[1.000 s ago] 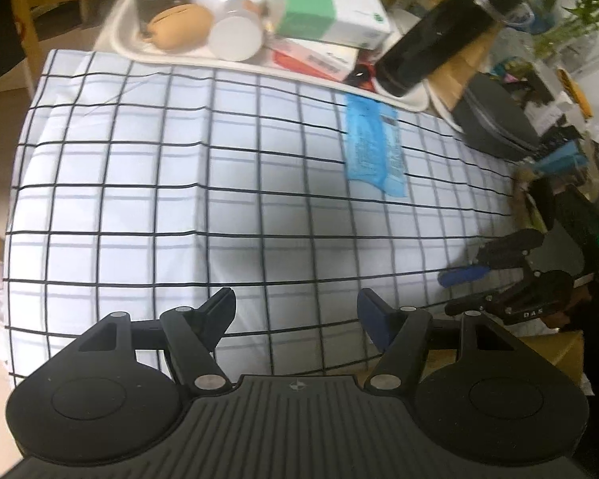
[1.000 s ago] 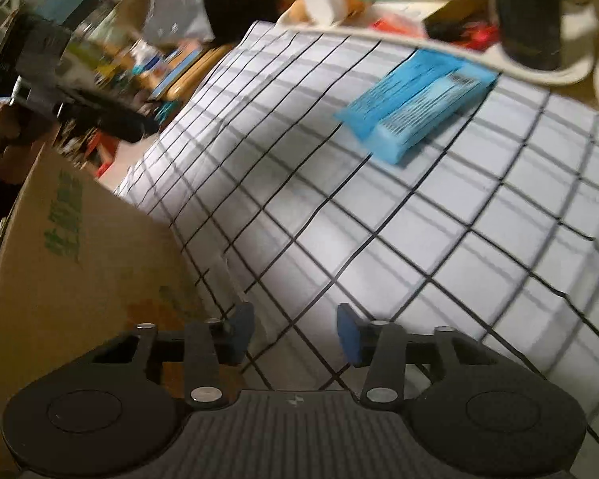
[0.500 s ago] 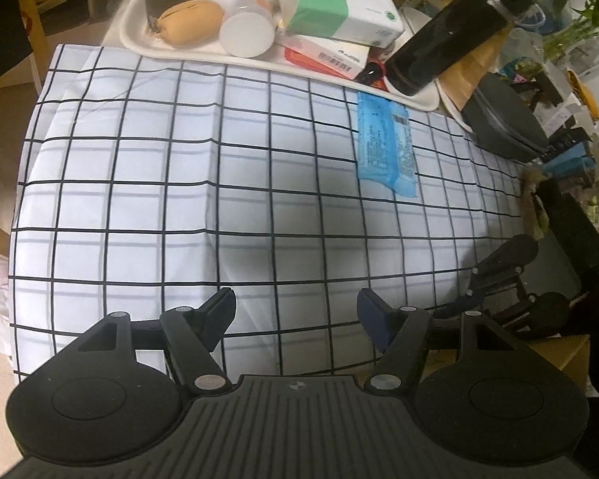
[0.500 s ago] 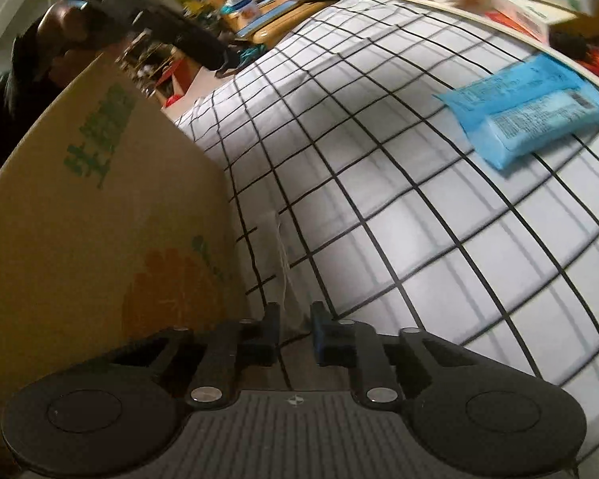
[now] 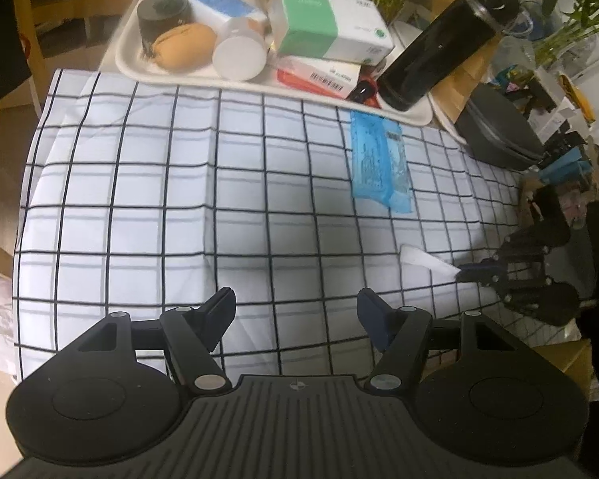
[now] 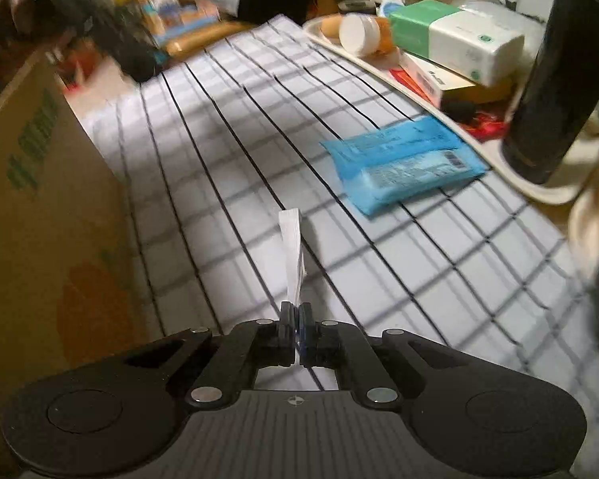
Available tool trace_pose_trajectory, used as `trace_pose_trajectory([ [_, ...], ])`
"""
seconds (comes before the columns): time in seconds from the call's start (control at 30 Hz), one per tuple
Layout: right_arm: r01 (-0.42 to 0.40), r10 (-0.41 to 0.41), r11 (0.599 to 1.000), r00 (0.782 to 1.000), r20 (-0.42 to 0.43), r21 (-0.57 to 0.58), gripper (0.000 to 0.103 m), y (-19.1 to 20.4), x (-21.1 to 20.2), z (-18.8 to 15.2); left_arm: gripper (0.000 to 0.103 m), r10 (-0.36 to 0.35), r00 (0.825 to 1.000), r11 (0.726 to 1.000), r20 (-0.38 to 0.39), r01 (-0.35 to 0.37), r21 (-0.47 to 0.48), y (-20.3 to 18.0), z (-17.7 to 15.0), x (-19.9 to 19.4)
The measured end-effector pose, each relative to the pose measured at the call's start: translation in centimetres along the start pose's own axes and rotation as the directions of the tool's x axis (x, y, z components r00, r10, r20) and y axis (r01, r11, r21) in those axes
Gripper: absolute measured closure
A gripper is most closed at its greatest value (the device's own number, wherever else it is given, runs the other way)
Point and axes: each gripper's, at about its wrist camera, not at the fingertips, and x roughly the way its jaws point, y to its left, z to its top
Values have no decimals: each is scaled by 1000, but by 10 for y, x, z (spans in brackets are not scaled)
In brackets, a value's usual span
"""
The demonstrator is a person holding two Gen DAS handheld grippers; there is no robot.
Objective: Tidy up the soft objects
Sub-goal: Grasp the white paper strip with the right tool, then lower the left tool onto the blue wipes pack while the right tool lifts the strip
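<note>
A matt white cloth with a black grid [image 5: 147,183] lies faintly creased, the blue plastic wipes packet [image 6: 399,163] shines crinkly, the brown cardboard box [image 6: 40,199] looks dull, and the black cylindrical bottle [image 5: 435,52] is glossy.

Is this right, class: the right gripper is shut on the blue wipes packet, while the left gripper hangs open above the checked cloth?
Not quite. The right gripper is shut on a white sheet, as the right wrist view shows; the blue wipes packet lies untouched on the checked cloth. The left gripper is open.
</note>
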Motion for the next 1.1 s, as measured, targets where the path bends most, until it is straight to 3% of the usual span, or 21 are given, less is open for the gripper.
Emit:
trace_pose_trajectory([
  [0.1,69,-70,997,997,-43,-31,98,9,3,2,36,-17,1000,1000,23,17,12,-5,1,-2],
  [0.27,106,-111,993,989,-95,-53,97,13,14,2,36,-26,998,999,63,24,33,-7,0,-7],
  [0.53,68,-70,998,987,-146,-13,94,12,20,2,36,-35,992,999,119,34,12,1,5,-13],
  [0.67,70,-72,997,983,-168,-20,98,13,20,4,36,-24,993,1000,119,25,-3,6,9,-9],
  [0.77,88,-88,996,986,-141,-9,99,14,10,4,37,-31,993,1000,117,31,-4,7,11,-8],
  [0.9,179,-175,981,983,-57,70,99,13,-27,6,37,-32,991,999,128,29,22,0,16,-9],
  [1.03,274,-280,949,960,17,154,99,25,-62,7,37,-22,991,998,131,15,55,-14,26,-5],
  [1.1,329,-345,921,938,44,209,99,32,-75,7,37,-14,991,996,130,2,87,-24,32,-2],
])
